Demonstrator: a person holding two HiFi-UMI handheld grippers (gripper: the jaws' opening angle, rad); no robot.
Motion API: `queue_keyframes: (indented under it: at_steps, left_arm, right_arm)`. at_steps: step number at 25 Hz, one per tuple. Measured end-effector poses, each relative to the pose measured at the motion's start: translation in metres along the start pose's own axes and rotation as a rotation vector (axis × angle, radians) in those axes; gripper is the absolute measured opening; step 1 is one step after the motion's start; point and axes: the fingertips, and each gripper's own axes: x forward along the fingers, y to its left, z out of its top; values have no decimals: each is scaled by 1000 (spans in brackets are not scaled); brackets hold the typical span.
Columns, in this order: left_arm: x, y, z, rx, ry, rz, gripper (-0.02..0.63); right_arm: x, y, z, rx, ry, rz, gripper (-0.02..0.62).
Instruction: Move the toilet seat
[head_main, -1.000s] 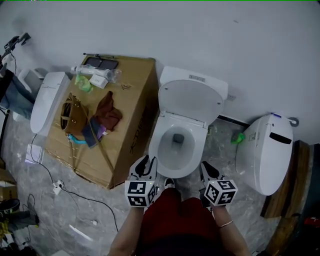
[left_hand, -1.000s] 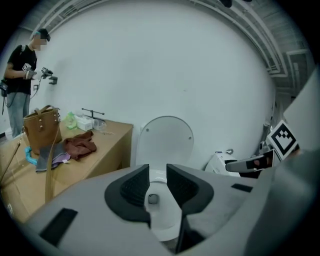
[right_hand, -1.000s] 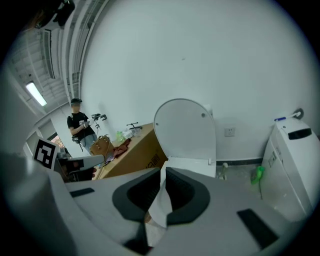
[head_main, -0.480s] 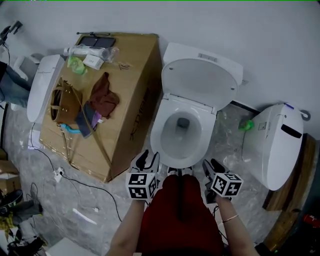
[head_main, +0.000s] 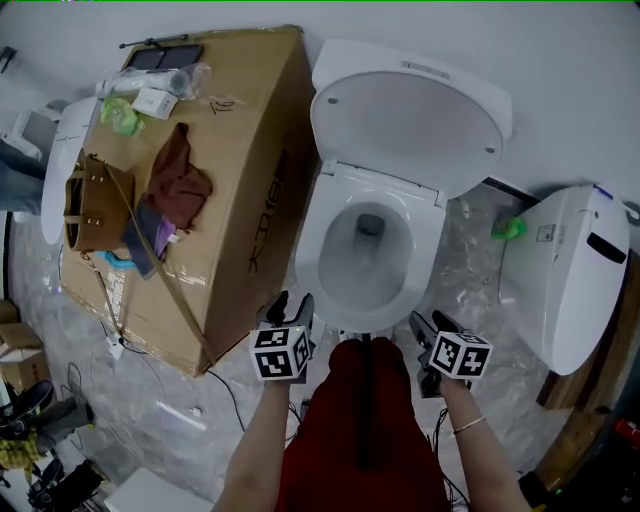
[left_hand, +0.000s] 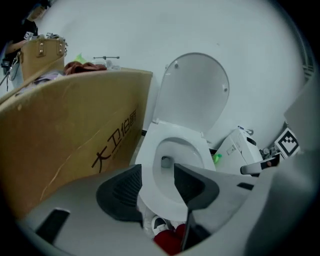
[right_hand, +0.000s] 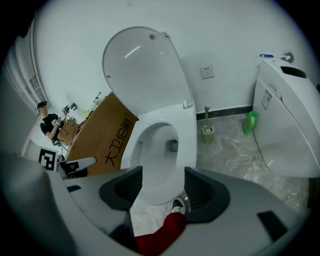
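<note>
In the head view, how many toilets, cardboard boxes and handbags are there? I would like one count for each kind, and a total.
Toilets: 3 (open toilet in the middle, closed toilet at right, partly hidden toilet at left)
Cardboard boxes: 1 (cardboard box)
Handbags: 1 (brown handbag on the box)
Total: 5

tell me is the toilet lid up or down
Up. The toilet lid leans back against the wall, its underside facing out, and the bowl beneath lies uncovered in all three views.
</note>
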Motion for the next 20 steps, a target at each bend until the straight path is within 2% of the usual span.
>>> queue_keyframes:
  at_steps: [10,20]
  left_arm:
    - [68,36,-48,-52,120,55,190]
    - [106,41,-77,-99,223,9,197]
  right_arm:
    - [69,-30,-25,17,78,-34,264]
    - [99,-39,-48,120,127,-43,278]
